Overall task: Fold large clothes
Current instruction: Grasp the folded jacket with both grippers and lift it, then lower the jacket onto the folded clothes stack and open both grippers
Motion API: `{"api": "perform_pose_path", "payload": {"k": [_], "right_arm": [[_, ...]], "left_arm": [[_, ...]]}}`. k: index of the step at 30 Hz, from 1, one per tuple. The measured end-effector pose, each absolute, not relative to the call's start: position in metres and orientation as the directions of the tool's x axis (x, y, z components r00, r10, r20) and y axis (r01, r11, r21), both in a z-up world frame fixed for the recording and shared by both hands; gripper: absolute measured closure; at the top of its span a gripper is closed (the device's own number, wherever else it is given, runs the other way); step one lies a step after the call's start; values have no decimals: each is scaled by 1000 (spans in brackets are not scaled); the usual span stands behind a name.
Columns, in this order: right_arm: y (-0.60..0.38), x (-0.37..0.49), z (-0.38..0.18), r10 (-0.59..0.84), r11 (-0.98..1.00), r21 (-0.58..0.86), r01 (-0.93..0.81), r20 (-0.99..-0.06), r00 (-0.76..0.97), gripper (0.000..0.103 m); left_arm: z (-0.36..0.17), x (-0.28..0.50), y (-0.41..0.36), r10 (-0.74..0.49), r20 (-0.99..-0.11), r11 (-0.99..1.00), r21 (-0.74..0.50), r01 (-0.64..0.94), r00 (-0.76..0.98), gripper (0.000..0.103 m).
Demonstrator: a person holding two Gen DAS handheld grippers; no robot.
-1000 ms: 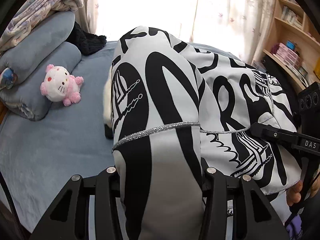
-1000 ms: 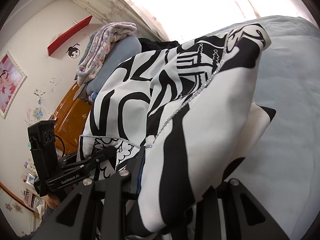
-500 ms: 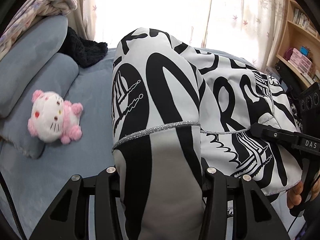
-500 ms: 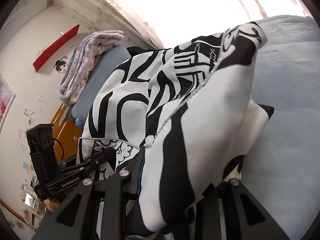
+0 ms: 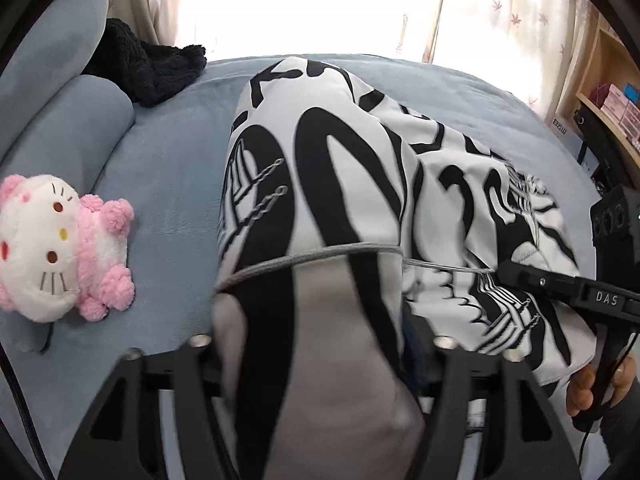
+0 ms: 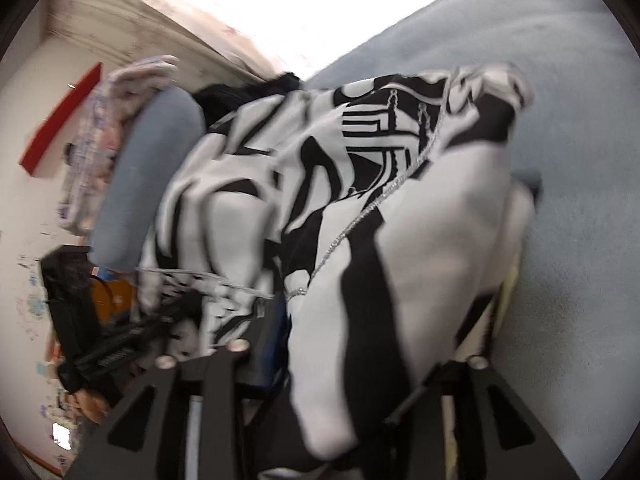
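A large black-and-white patterned garment point(image 5: 340, 184) with a silver trim line lies heaped on the blue bed point(image 5: 172, 184). One fold runs back between the fingers of my left gripper point(image 5: 320, 344). Its jaws are opening, and a gap shows beside the right finger. In the right wrist view the same garment point(image 6: 360, 160) drapes over my right gripper point(image 6: 358, 356). Those jaws are opening too, with cloth still lying between them. The right gripper point(image 5: 540, 280) reaches the garment's hem from the right, held by a person's hand point(image 5: 584, 392).
A pink-and-white plush toy point(image 5: 52, 248) lies on the bed to the left of the garment. Blue pillows point(image 5: 60, 120) and a black fluffy item point(image 5: 152, 68) sit at the back left. A wooden shelf point(image 5: 612, 92) stands at the right. Curtains hang behind.
Both grippers have come down and forward, lowering the garment onto the bed. The fingers of both now stand wider apart around the cloth. The plush toy looks nearer.
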State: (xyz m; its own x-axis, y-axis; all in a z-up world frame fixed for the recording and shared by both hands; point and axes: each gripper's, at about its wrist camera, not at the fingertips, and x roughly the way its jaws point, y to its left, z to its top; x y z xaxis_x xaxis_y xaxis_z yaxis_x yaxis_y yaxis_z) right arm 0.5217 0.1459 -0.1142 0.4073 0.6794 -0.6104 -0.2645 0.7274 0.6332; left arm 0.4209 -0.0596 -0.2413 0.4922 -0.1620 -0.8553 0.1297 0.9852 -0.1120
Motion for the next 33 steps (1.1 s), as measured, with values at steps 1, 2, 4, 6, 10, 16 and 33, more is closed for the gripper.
{"api": "perform_pose_path", "payload": {"k": [1, 2, 4, 6, 10, 16, 33], "right_arm": [[144, 523, -120, 687, 720, 640, -268, -602, 407, 60], [142, 523, -121, 700, 707, 653, -274, -590, 402, 59], [142, 522, -117, 703, 706, 650, -282, -596, 388, 54], [143, 517, -105, 670, 741, 607, -286, -640, 376, 49], [129, 501, -75, 599, 800, 533, -274, -701, 386, 48], [105, 468, -25, 519, 855, 396, -335, -645, 561, 48], [140, 478, -84, 404, 909, 259, -327, -737, 541, 73]], "left_arm": [[-248, 422, -54, -179, -850, 983, -129, 134, 495, 28], [-252, 421, -49, -193, -844, 980, -145, 134, 501, 24], [-249, 417, -42, -184, -831, 983, -141, 122, 524, 18], [-241, 410, -33, -176, -820, 984, -140, 106, 545, 16], [-210, 392, -23, -107, -780, 994, -83, 68, 616, 18], [-172, 381, -23, -53, -751, 998, -66, 6, 659, 86], [-227, 390, -62, 80, -810, 994, 108, 15, 581, 91]]}}
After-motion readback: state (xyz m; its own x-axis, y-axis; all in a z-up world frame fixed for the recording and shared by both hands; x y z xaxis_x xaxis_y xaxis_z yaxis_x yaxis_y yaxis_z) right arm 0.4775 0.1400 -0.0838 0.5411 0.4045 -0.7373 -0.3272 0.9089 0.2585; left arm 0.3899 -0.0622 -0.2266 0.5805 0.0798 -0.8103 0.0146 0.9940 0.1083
